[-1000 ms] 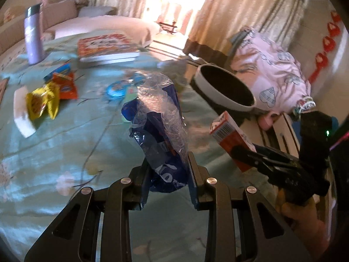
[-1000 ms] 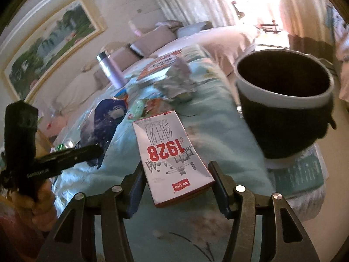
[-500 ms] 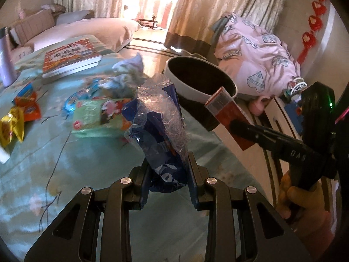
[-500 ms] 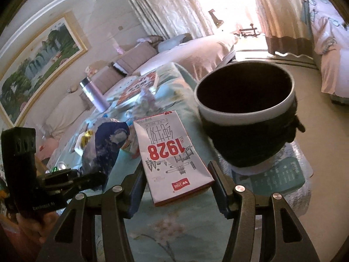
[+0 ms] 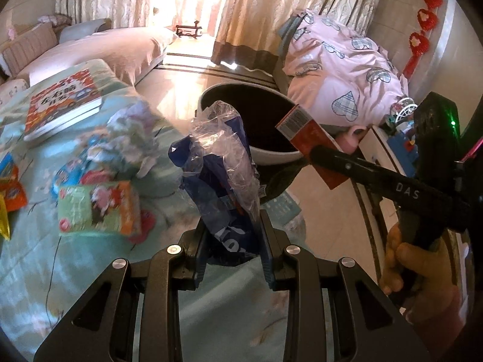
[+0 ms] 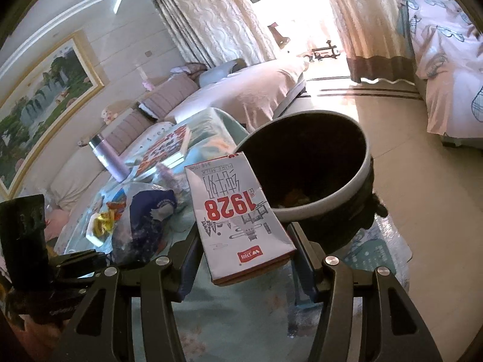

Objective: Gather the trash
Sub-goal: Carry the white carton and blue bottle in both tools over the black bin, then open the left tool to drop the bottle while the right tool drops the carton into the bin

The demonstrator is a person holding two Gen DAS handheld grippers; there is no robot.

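Beside the bin (image 6: 347, 199), both tongs tilt down, seemingly loaded.

Strong daylight pours in from the far window (image 5: 184, 3) between the curtains (image 6: 217, 21), and it blows out to plain white in both views, so nothing shows through the glass. The floor (image 5: 181, 78) beneath it carries a hot glare. Nearer, the light is warm and softer. The inside of the bin (image 6: 305, 163) is deep shadow, its contents barely readable. The wrappers (image 5: 99, 208) on the left of the tablecloth (image 5: 45, 271) are smeared, probably by motion. Straight lines bow at the fisheye edges, and the corners fall to black.
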